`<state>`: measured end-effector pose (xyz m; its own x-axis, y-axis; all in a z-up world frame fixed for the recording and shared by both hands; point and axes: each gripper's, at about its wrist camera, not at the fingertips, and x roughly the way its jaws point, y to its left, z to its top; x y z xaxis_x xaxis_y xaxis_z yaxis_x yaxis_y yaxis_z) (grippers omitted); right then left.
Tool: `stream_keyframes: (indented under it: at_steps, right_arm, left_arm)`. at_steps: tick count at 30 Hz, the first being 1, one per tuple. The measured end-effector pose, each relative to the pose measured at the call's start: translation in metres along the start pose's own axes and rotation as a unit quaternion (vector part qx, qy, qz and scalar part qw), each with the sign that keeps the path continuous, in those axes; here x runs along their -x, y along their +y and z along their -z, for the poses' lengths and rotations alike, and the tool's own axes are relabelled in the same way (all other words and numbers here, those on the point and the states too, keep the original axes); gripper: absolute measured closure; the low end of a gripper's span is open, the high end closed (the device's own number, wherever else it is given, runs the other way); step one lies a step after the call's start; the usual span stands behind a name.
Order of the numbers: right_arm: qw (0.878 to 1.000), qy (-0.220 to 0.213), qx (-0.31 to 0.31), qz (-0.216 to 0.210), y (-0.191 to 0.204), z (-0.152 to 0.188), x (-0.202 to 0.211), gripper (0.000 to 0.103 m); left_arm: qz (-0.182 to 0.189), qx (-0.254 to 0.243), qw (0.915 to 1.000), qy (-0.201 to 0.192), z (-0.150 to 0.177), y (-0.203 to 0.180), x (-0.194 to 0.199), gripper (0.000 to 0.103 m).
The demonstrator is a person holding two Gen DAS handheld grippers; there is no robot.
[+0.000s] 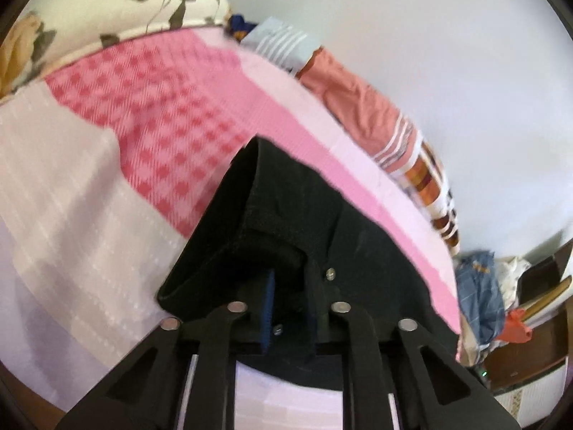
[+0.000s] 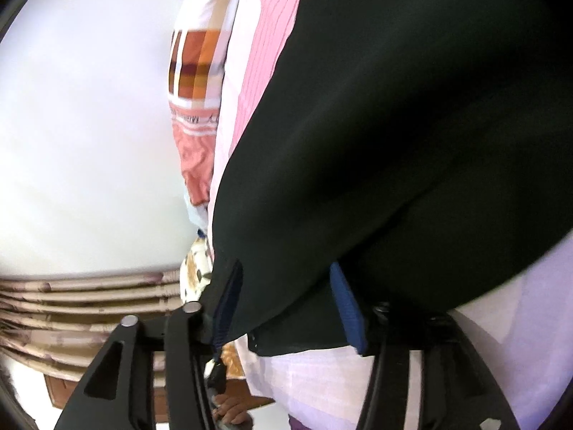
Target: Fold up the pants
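Note:
The black pants [image 1: 286,215] lie on a pink and white checked bedspread [image 1: 143,114]. In the left wrist view my left gripper [image 1: 290,304] has its blue-padded fingers [image 1: 268,308] closed on a thick fold of the pants near a rivet [image 1: 331,273], and the cloth is raised off the bed. In the right wrist view the black pants [image 2: 412,125] fill the frame. My right gripper [image 2: 286,294] has its jaws apart, with the pants' edge between the blue pads [image 2: 349,308]. Whether it pinches the cloth is unclear.
A pile of folded clothes [image 1: 358,100] lines the far edge of the bed against a white wall [image 1: 447,53]. A floral pillow [image 1: 107,7] lies at the head. Clutter and a wooden piece [image 1: 519,304] stand at the right. Curtains [image 2: 89,304] hang at lower left.

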<state>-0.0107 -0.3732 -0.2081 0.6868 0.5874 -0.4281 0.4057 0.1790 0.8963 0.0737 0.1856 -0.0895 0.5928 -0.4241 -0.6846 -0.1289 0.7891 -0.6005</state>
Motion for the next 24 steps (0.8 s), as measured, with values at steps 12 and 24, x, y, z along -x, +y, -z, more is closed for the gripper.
stream_keyframes:
  at_steps: [12,24]
  right_arm:
    - [0.997,0.015,0.054,0.062,0.009,-0.001,-0.022,0.096]
    - [0.994,0.055,0.047,0.078,-0.001,0.031,-0.005,0.097]
  left_arm:
    - [0.002,0.018,0.9997,0.018,-0.005,0.01,-0.007,0.089]
    - [-0.029,0.016,0.9993,0.016,0.001,0.018,0.006,0.089]
